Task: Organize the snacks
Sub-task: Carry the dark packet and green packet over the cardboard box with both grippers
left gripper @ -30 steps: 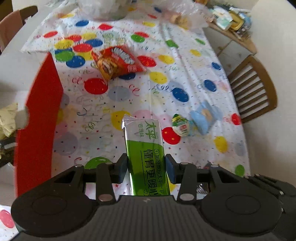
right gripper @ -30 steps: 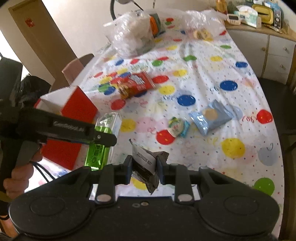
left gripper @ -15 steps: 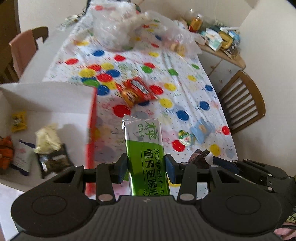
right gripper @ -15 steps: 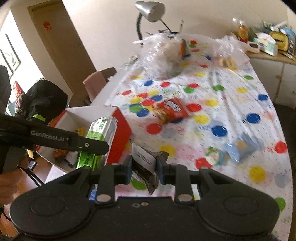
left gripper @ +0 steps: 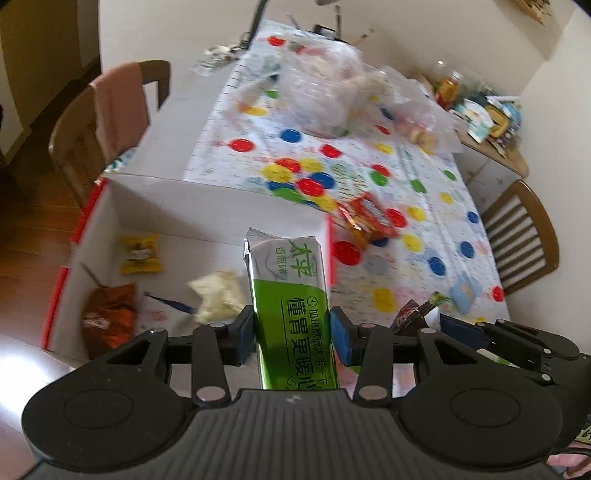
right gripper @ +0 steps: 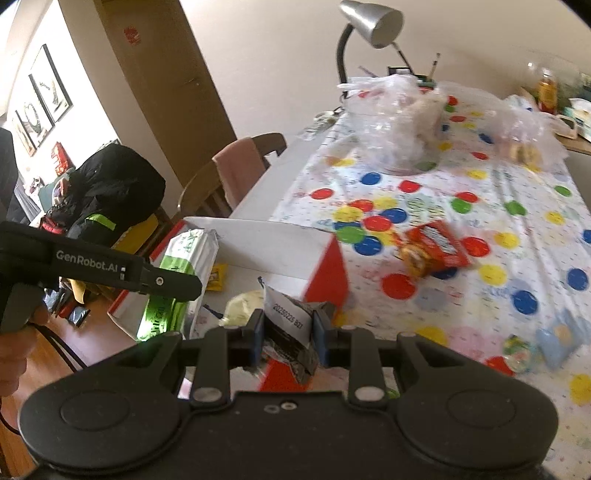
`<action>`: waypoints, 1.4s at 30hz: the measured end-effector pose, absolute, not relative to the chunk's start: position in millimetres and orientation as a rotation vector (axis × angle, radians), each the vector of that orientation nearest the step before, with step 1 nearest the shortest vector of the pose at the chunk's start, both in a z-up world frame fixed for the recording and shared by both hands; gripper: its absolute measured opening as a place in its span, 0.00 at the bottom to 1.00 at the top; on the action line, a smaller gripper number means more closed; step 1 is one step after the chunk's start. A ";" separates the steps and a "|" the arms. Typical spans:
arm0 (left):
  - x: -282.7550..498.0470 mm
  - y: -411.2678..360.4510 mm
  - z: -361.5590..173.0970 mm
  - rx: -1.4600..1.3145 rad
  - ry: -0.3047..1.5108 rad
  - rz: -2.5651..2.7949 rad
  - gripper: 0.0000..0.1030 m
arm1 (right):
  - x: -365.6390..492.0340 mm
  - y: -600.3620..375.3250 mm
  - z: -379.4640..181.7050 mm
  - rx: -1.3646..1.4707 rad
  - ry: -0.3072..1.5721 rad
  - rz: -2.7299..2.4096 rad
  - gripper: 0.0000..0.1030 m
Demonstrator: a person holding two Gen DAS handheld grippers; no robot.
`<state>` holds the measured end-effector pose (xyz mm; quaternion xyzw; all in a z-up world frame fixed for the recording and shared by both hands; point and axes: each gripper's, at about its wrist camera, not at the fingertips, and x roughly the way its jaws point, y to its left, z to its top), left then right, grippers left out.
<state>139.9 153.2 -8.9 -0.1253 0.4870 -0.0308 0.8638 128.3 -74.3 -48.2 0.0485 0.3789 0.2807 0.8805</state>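
Fingers: my left gripper (left gripper: 291, 330) clamps green cracker pack (left gripper: 291, 306); right gripper (right gripper: 288, 338) pinches dark wrapper (right gripper: 291, 332). Risk: releasing short of box (left gripper: 207, 195), near-right wall, spills snacks onto table.

box (left gripper: 207, 199) mouth open overhead | white floor bare at 12 o'clock | wrappers crowd 9 o'clock | back wall blocks table approach | right gripper (left gripper: 436, 325) crowds 3 o'clock

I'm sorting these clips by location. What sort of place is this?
Most likely a home dining room: a table under a polka-dot tablecloth, wooden chairs around it, a desk lamp, and framed pictures on the wall.
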 end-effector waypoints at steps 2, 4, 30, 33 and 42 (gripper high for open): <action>141.9 167.6 -8.3 -0.254 1.015 -0.047 0.41 | 132.9 -60.0 -49.3 0.094 0.792 0.587 0.25; 146.0 183.0 -7.8 -0.246 1.010 -0.030 0.41 | 138.3 -45.4 -51.1 0.083 0.794 0.586 0.25; 229.4 267.3 -90.8 -0.267 1.250 0.086 0.41 | 229.2 56.7 -114.0 0.043 0.924 0.528 0.25; 235.1 266.7 -100.4 -0.264 1.275 0.086 0.41 | 235.9 60.4 -122.3 0.044 0.946 0.519 0.26; 243.7 265.4 -120.9 -0.251 1.323 0.084 0.41 | 237.8 68.4 -134.4 0.014 0.986 0.520 0.28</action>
